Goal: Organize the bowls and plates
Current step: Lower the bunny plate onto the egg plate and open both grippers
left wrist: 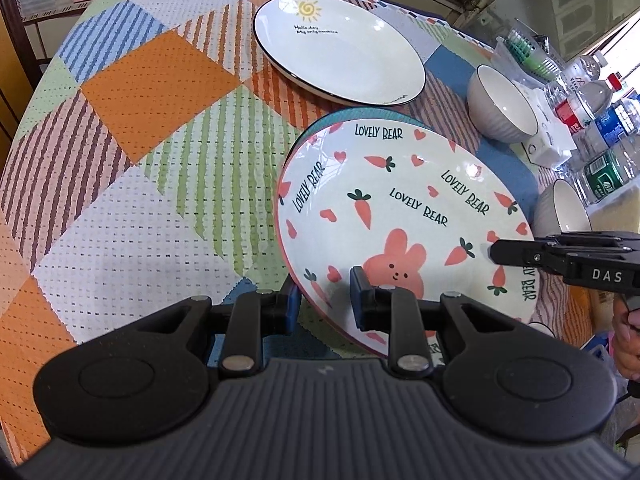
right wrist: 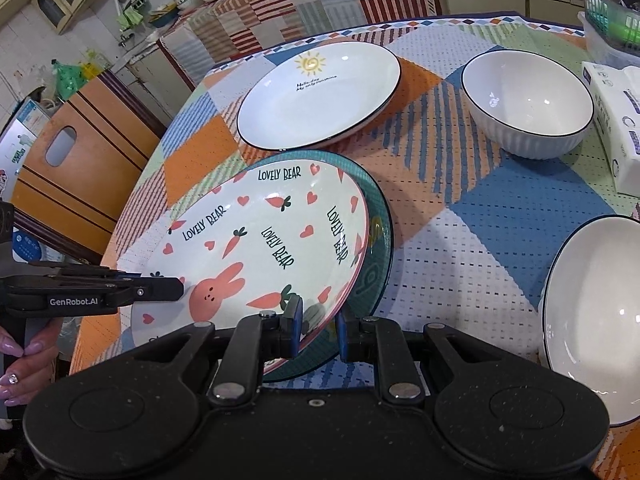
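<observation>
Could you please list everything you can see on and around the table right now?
Bunny plate: 1, cream with pink rabbit and carrots, tilted over the teal plate.
Teal plate: 1, dark teal, under the bunny plate.
Sun plate: 1, white with a yellow sun, far side.
Bowls: 2, white with dark rims, one far, one near.
Tissue pack: 1, white, right edge.
Basket: 1, clear with green, far right corner.
Bottles: several, clear plastic, right edge.
Tablecloth: 1, multicoloured patchwork.
Left gripper: 1, black, its jaws astride the bunny plate's rim.
Right gripper: 1, black, its jaws astride the opposite rim.
</observation>
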Available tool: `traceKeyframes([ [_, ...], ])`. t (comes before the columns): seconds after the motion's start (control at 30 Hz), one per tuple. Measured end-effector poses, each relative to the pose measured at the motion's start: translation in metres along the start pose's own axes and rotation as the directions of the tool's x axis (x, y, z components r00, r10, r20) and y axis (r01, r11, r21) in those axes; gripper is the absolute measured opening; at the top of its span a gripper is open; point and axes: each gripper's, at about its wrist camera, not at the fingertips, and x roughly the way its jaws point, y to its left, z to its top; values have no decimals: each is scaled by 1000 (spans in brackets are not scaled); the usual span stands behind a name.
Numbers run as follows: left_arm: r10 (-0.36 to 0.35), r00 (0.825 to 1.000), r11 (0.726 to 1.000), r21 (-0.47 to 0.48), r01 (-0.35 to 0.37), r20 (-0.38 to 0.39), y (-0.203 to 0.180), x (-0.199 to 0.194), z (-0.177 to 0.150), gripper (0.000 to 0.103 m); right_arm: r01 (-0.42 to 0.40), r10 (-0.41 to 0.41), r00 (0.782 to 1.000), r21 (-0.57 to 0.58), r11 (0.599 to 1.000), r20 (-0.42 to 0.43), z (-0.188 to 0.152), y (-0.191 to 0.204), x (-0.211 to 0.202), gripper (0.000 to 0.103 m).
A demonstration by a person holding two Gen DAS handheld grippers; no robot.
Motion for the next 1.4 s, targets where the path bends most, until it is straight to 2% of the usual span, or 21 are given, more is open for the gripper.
traceKeyframes([
  [0.27,2,1000,1000,0,-2,-9,-1,4,1,25,36,-36,999,-31,999,-18,3,5,0,23],
  [0.4,-2,1000,1000,-5,2,-20,-1,6,2,25,88,-90,996,-82,993,-20,3,16,0,27],
  [0.53,3,999,1000,-17,-3,-33,0,7,2,25,166,-172,985,-144,976,-34,3,31,4,31],
  [0.67,9,998,1000,-23,-11,-56,-2,12,3,25,253,-264,964,-189,949,-38,3,43,9,35],
  [0.9,32,996,1000,2,-31,-82,-9,16,4,24,330,-346,937,-207,921,-45,0,42,23,35],
  [1.03,51,995,998,35,-48,-83,-16,4,6,24,335,-345,939,-219,917,-9,-2,43,16,34],
  [1.1,49,996,998,43,-46,-70,-19,-8,8,24,304,-307,952,-214,928,17,2,44,1,33],
  [1.2,20,999,999,45,-18,-45,-26,-27,13,24,286,-279,958,-219,933,65,8,46,-23,33],
  [1.3,23,1000,998,62,-21,-20,-33,-45,18,24,253,-235,966,-204,946,109,16,47,-48,33],
  [1.4,43,999,994,98,-43,-2,-40,-63,19,25,256,-236,963,-164,953,132,22,51,-68,34],
])
